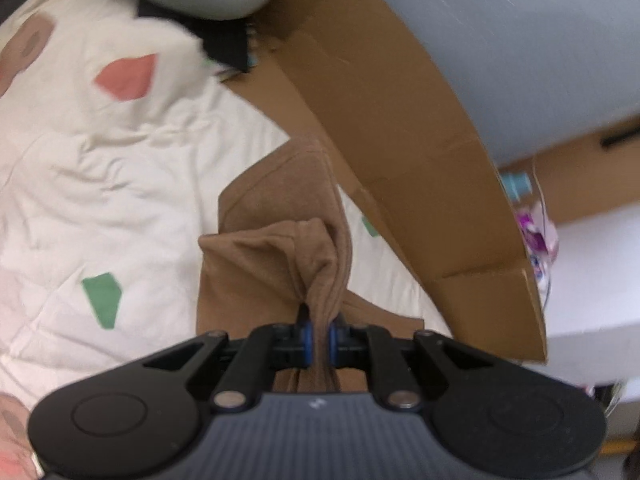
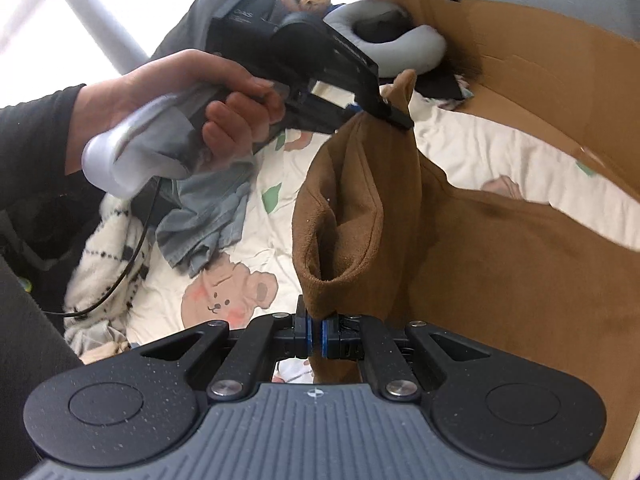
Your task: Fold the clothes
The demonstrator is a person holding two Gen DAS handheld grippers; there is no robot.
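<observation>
Above the bed (image 2: 500,160), I hold the brown garment (image 2: 460,248) by two edges: my right gripper (image 2: 316,334) is clamped on a hem, my left gripper (image 1: 319,332) pinched on a bunched fold. To fold neatly, I should keep the span taut and level. From my right gripper, the cloth runs toward twelve o'clock.

Open cream bedsheet (image 1: 100,184) to my left, free to pass. Cardboard wall (image 1: 400,152) blocks close on my right. Grey neck pillow (image 2: 400,46) ahead at bed's end; blue-grey garment (image 2: 208,216) and checked fleece blanket (image 2: 100,240) crowd the near-left edge.
</observation>
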